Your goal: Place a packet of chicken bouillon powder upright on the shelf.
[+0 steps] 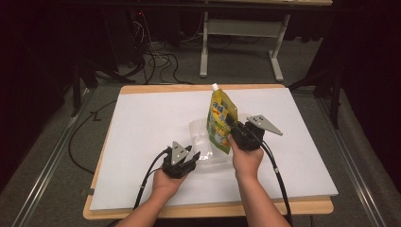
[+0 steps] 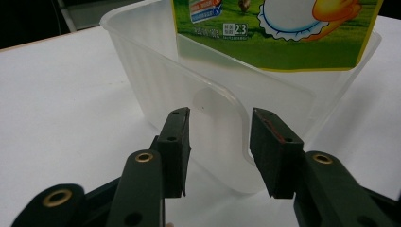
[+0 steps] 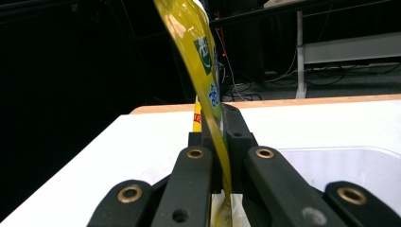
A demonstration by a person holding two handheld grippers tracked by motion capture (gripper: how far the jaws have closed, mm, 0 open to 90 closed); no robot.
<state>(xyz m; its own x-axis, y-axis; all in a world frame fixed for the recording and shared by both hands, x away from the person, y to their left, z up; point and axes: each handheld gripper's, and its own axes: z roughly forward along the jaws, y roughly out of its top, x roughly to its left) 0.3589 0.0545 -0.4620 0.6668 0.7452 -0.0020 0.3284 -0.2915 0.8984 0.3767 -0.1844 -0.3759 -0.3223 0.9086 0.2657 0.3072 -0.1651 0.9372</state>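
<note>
Pouch (image 1: 220, 120) in yellow and green stands upright over the clear plastic tub (image 1: 201, 142) at the middle of the white table (image 1: 142, 123), its lower end inside the tub. We see the right tool (image 1: 233, 126) clamped on the pouch's right edge, the film pinched flat between its jaws. Our left tool (image 1: 193, 156) sits at the tub's near-left corner, jaws apart, straddling the tub's rim.
</note>
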